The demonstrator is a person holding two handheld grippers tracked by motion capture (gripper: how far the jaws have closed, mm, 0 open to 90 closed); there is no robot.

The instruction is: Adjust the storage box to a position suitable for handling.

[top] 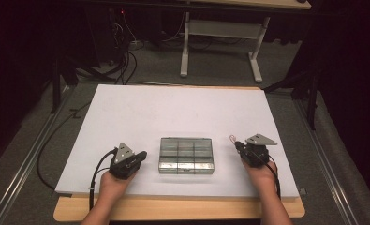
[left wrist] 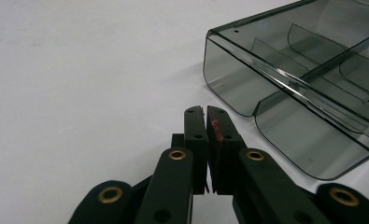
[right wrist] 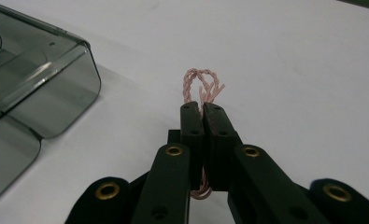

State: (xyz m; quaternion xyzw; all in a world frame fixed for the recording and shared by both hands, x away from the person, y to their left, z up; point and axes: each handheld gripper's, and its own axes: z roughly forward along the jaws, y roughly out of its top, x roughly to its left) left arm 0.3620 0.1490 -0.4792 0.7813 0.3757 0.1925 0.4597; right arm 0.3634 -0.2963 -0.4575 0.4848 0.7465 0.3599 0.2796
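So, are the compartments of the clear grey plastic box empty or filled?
Empty, as far as visible: the clear grey plastic box shows bare dividers and floor. The thin pink twisted cord is outside it, pinched in the right gripper.

Pink twisted cord (right wrist: pixel 202 86): thin, braided strands, bent into small loop with frayed ends, clamped between closed jaws of right gripper (right wrist: pixel 202 108); loop sticks out just past fingertips, short tail shows behind pads. Held clear above white surface. Smoky clear compartment box (right wrist: pixel 32 93): lid closed, flat, left of claw, apart.
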